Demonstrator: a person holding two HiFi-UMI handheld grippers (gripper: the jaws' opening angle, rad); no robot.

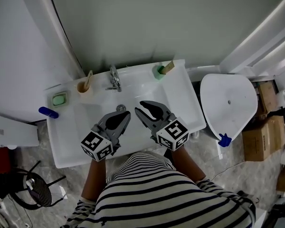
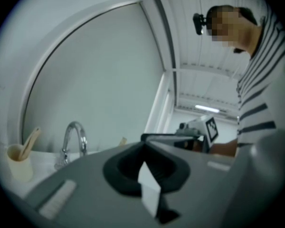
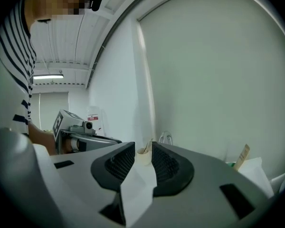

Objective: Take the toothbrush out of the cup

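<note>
A tan cup (image 1: 83,87) with a wooden toothbrush (image 1: 88,80) stands on the basin's back ledge, left of the tap. It also shows at the far left of the left gripper view as the cup (image 2: 20,162) with its toothbrush (image 2: 29,143). A green cup (image 1: 159,72) with another toothbrush (image 1: 168,67) stands at the ledge's right end. My left gripper (image 1: 128,114) hovers over the basin, jaws shut with nothing held (image 2: 143,144). Beside it, my right gripper (image 1: 140,107) is open and empty (image 3: 143,152); a cup (image 3: 143,156) shows far off through the gap.
The white washbasin (image 1: 180,94) has a chrome tap (image 1: 115,77) at the back middle and a drain (image 1: 120,108). A green soap dish (image 1: 60,99) and a blue object (image 1: 48,112) sit at its left. A white toilet (image 1: 228,101) stands to the right, with cardboard boxes (image 1: 266,127) beyond.
</note>
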